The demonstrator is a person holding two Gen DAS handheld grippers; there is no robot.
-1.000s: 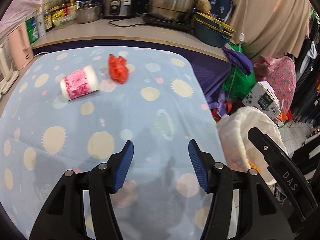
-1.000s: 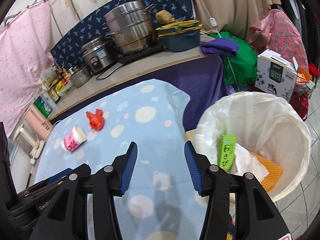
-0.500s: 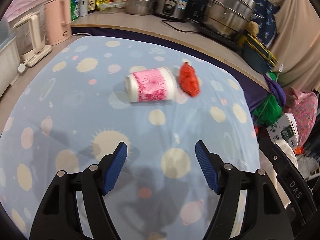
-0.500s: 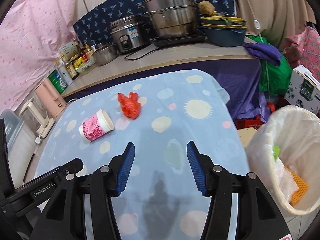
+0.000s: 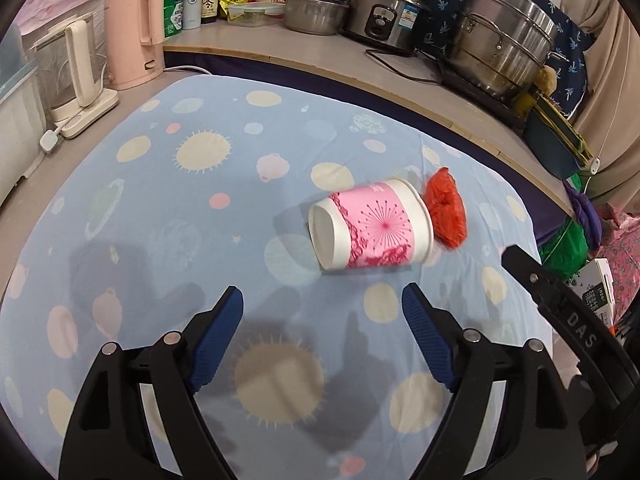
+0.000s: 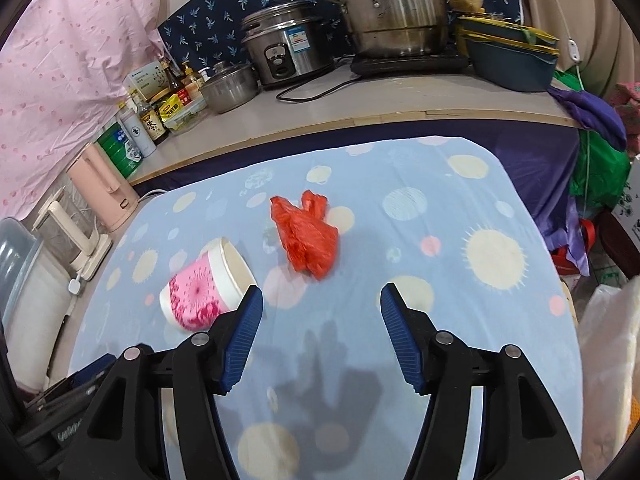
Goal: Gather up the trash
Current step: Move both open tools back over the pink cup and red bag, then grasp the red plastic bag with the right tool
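Note:
A pink and white paper cup [image 5: 370,230] lies on its side on the blue spotted tablecloth [image 5: 160,208]. A crumpled red plastic bag [image 5: 445,206] lies touching its far end. My left gripper [image 5: 322,300] hovers just short of the cup, its jaws opening, with nothing between them. In the right wrist view the cup [image 6: 206,284] lies at the left and the red bag [image 6: 308,236] just beyond my right gripper [image 6: 320,298]. The right jaws are opening too and hold nothing.
A counter [image 5: 384,76] behind the table holds kettles [image 5: 134,36], bottles, a rice cooker [image 6: 286,50] and steel pots [image 5: 500,56]. A white-lined trash bin [image 6: 610,356] stands off the table's right edge. Bags and a carton [image 5: 600,292] crowd the floor there.
Both grippers swung left from the bin toward the cup and red bag, coming closer to them. Both pairs of jaws have spread wider. The bin has slid to the right edge of view.

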